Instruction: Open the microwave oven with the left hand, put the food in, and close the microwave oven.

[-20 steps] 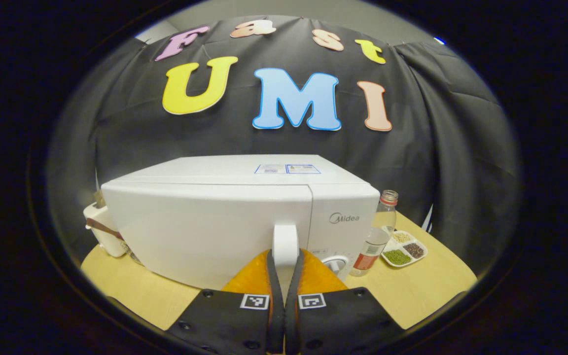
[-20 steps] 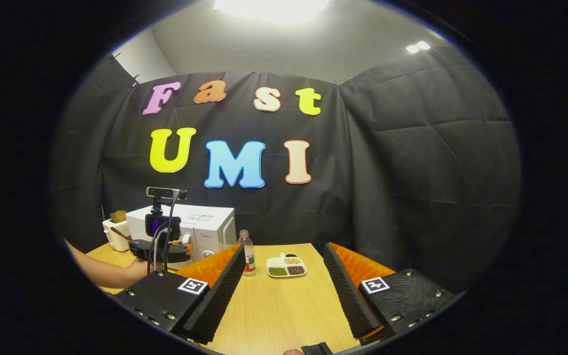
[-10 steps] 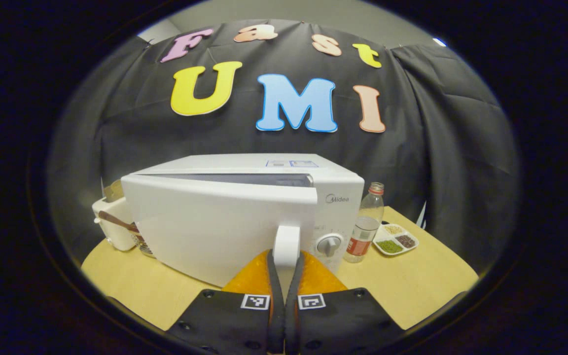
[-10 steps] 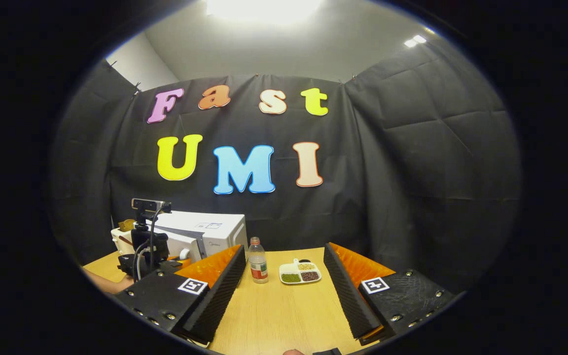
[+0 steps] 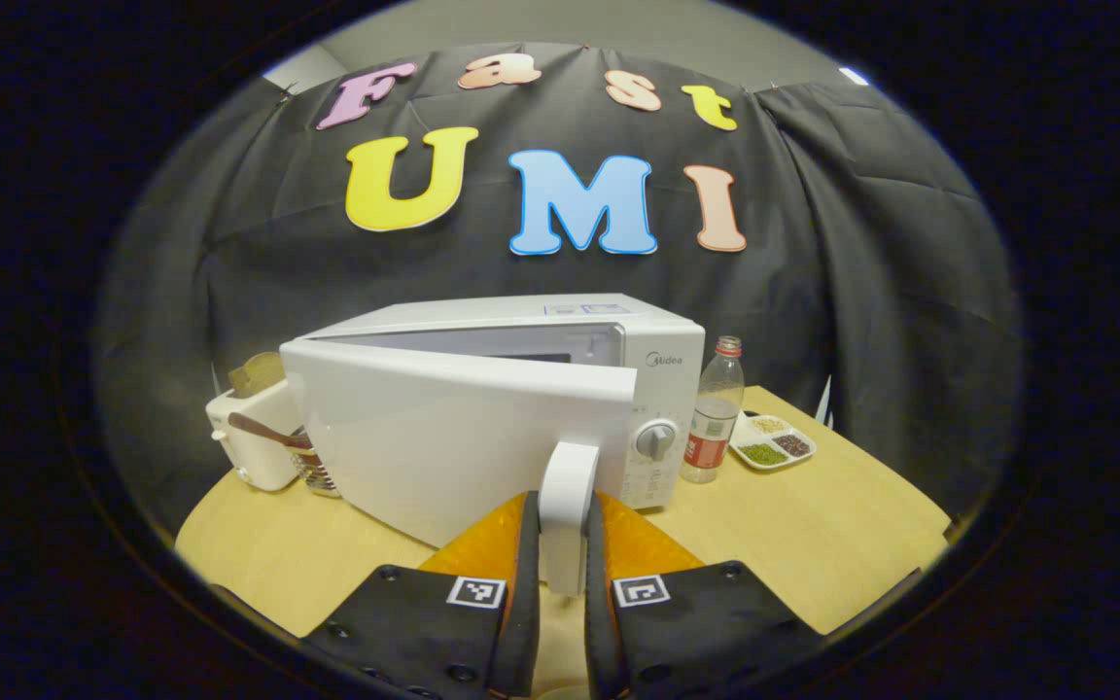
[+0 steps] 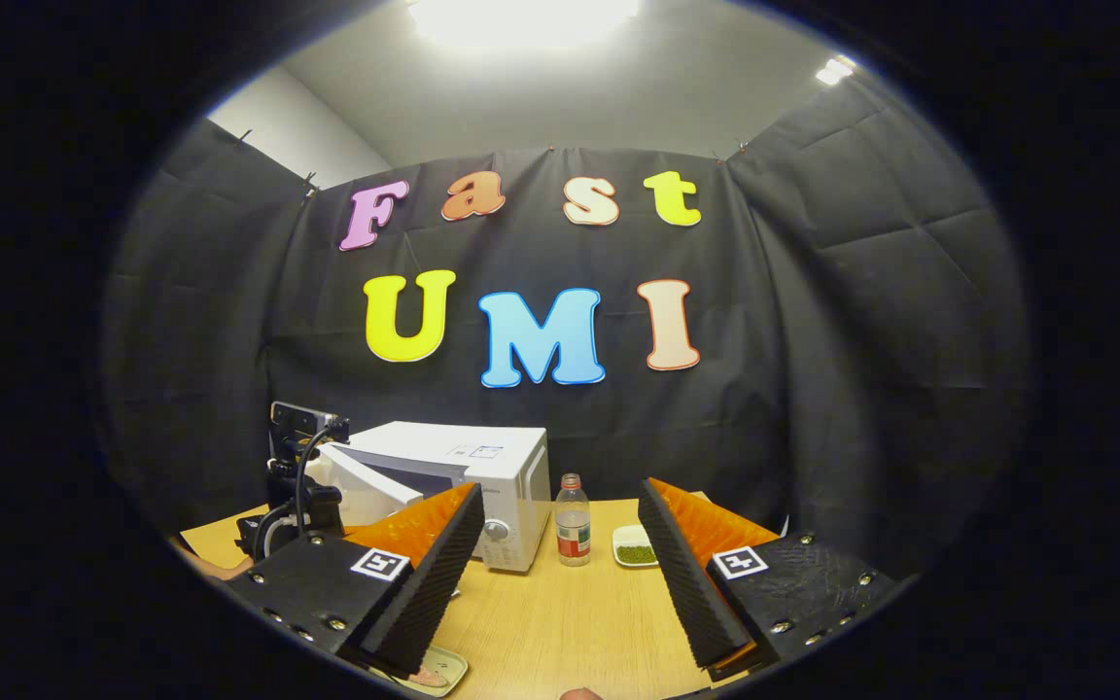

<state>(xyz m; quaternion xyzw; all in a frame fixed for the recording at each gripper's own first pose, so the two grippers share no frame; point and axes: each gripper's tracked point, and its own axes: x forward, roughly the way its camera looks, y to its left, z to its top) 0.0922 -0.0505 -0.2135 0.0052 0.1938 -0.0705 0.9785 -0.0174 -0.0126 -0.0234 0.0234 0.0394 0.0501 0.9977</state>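
Left gripper view has the left gripper (image 5: 560,583) clamped on the white door handle (image 5: 567,506) of the microwave oven (image 5: 521,408), both orange-backed fingers pressing its sides. A second ago the door (image 5: 453,433) lay flush with the oven's front; half a second ago a narrow dark slit had opened along its top edge; now it stands swung out at a clear angle, with the cavity opening visible behind it and the control knob (image 5: 655,440) fully uncovered. On the wooden table (image 5: 813,525) a bottle with a red label (image 5: 714,413) stands just right of the oven, and a divided dish of beans (image 5: 772,445) lies beyond it. A white toaster (image 5: 254,442) sits to the oven's left. Right gripper view shows the right gripper (image 6: 560,574) spread wide and holding nothing above the table, the oven now nearer its centre than before, and a small plate of food (image 6: 429,671) at the bottom edge beneath its left finger.
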